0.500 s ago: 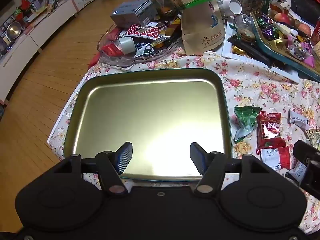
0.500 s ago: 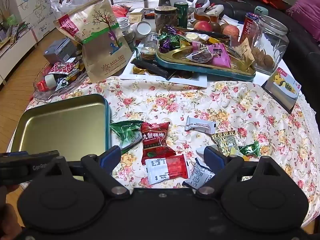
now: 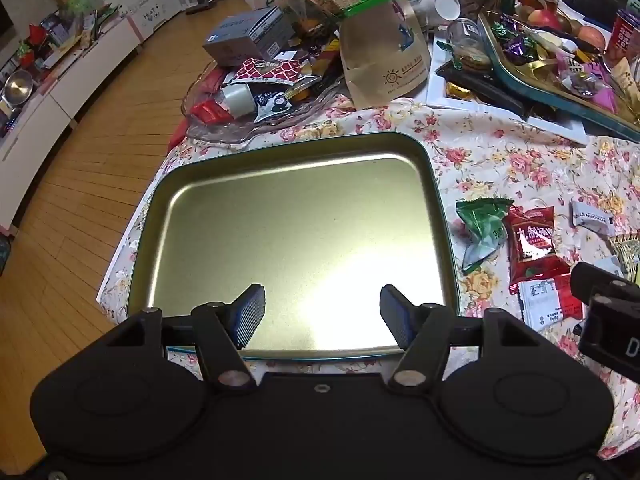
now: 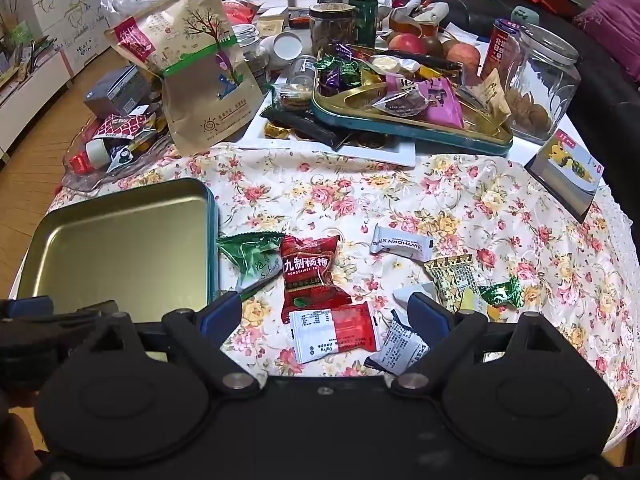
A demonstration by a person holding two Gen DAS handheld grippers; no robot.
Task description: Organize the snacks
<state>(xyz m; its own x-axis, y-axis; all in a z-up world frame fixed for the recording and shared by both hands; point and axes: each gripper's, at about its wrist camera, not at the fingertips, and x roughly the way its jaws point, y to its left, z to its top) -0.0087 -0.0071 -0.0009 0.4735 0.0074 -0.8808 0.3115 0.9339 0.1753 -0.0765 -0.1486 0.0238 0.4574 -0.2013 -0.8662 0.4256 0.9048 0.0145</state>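
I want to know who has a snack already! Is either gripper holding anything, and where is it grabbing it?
Nothing is held. The left gripper is open above the gold tray, and the right gripper is open above the loose snacks.

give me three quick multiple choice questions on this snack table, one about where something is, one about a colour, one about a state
1. Where does the green wrapped snack lie?
A. inside the gold tin tray
B. on the floral cloth just right of the tray
C. in the glass jar

2. What colour is the packet with large Chinese characters?
A. red
B. blue
C. white

3. What is in the gold tin tray?
A. many sweets
B. one apple
C. nothing

Answers: 1 B, it rests on the cloth beside the tray's rim. 2 A, its wrapper is red. 3 C, only bare metal shows inside.
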